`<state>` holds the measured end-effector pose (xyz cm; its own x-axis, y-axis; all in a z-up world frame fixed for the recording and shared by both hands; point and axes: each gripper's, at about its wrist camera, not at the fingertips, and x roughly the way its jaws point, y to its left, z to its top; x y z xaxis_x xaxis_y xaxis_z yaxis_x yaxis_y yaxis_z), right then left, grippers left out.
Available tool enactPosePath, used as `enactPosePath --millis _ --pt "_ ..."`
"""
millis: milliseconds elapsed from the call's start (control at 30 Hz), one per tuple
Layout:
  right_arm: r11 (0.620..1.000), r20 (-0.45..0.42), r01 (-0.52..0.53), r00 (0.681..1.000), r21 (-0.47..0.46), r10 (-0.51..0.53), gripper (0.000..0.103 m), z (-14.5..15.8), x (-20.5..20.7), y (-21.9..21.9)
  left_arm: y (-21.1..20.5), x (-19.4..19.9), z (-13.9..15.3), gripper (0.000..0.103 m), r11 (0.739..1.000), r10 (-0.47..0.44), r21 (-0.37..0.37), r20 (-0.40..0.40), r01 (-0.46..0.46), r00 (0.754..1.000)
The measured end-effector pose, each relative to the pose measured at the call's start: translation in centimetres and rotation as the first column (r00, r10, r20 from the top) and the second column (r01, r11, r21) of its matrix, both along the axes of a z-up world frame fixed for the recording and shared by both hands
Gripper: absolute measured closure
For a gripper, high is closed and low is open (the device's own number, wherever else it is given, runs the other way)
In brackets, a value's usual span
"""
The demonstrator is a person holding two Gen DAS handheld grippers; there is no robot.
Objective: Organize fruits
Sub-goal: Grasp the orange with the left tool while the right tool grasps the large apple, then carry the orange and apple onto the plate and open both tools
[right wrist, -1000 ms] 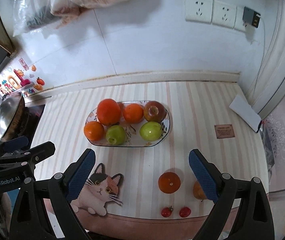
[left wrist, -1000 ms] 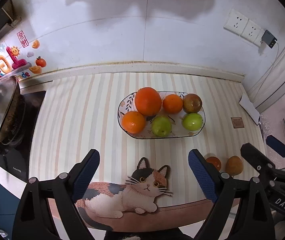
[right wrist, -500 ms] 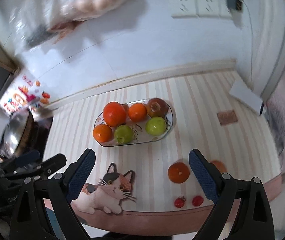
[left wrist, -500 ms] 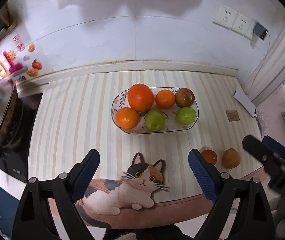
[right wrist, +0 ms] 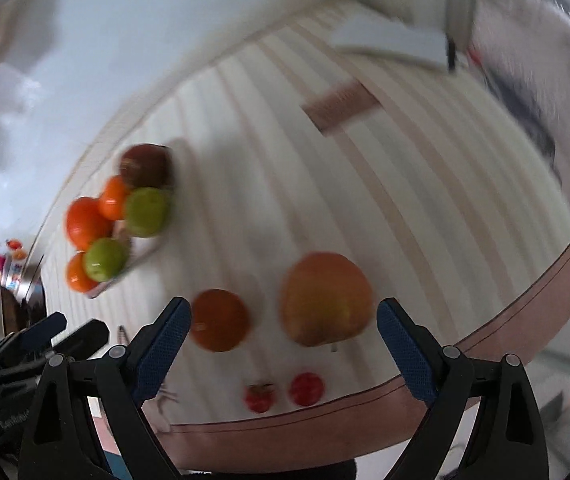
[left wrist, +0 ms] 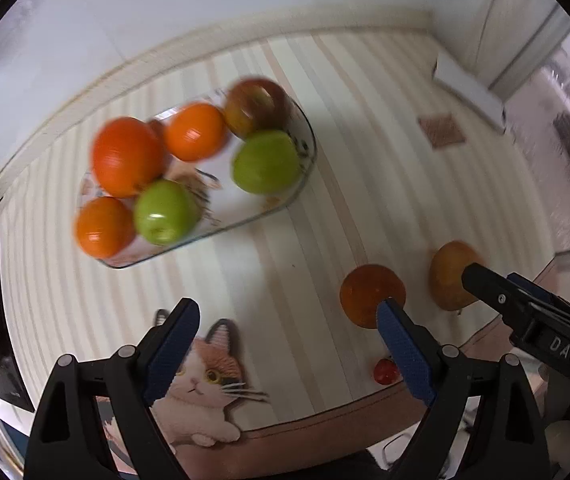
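A glass plate (left wrist: pixel 301 184) holds oranges, two green apples and a reddish apple; it also shows in the right wrist view (right wrist: pixel 141 256). On the striped counter lie a small orange (left wrist: pixel 369 292), a yellow-orange pear-like fruit (left wrist: pixel 451 276) and a cherry tomato (left wrist: pixel 385 372). My left gripper (left wrist: pixel 285 320) is open and empty, its right finger just in front of the small orange. My right gripper (right wrist: pixel 283 320) is open and empty, low over the yellow-orange fruit (right wrist: pixel 325 298), with the small orange (right wrist: pixel 219 320) by its left finger and two cherry tomatoes (right wrist: pixel 281 394) below.
A cat-shaped mat (left wrist: pixel 205 384) lies at the counter's front edge. A brown card (left wrist: pixel 441 136) and a white box (left wrist: pixel 469 84) sit at the back right by the wall. A pot (right wrist: pixel 13 312) stands at the far left. The right gripper's body (left wrist: pixel 533 320) reaches in beside the fruit.
Both grippers have swung right and down toward the loose fruits near the front edge. The yellow-orange fruit now looms large between the right gripper's fingers. Both views are motion blurred.
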<state>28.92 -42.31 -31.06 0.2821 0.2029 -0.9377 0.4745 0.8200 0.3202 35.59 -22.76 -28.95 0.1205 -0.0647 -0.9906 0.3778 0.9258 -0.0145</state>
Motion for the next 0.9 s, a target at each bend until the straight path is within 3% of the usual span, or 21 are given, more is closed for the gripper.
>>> enactPosePath --millis 200,267,600,667,733,900 --pt "0.995 -0.041 0.049 0.998 0.092 -0.045 0.021 -5.1 0.2 -1.5 -1.6 0.0 -2.7 0.012 1.0 -0.026 0.017 -0.068 0.027 0.997" --pt "0.993 -0.046 0.055 0.998 0.103 -0.051 0.032 -6.0 0.3 -1.6 -2.0 0.1 -3.3 0.012 0.999 -0.039 0.012 -0.09 0.04 0.995" --pt "0.997 -0.042 0.062 0.997 0.04 -0.061 0.033 -5.5 -1.3 -3.2 -5.7 0.2 -6.9 0.014 0.994 -0.109 -0.015 -0.175 0.108 0.978" --pt "0.998 -0.039 0.052 0.998 0.033 -0.05 0.033 -5.6 -1.3 -3.1 -6.2 0.2 -7.3 0.037 0.993 -0.115 -0.027 -0.171 0.112 0.979" --pt "0.999 -0.04 0.048 0.998 0.022 -0.048 0.033 -5.4 -1.3 -3.2 -6.7 0.1 -7.7 0.049 0.993 -0.112 -0.041 -0.174 0.106 0.978" --pt "0.999 -0.031 0.045 0.998 -0.013 -0.046 0.033 -5.3 -1.0 -3.0 -7.3 -0.1 -7.2 0.05 0.993 -0.114 -0.023 -0.126 0.112 0.985"
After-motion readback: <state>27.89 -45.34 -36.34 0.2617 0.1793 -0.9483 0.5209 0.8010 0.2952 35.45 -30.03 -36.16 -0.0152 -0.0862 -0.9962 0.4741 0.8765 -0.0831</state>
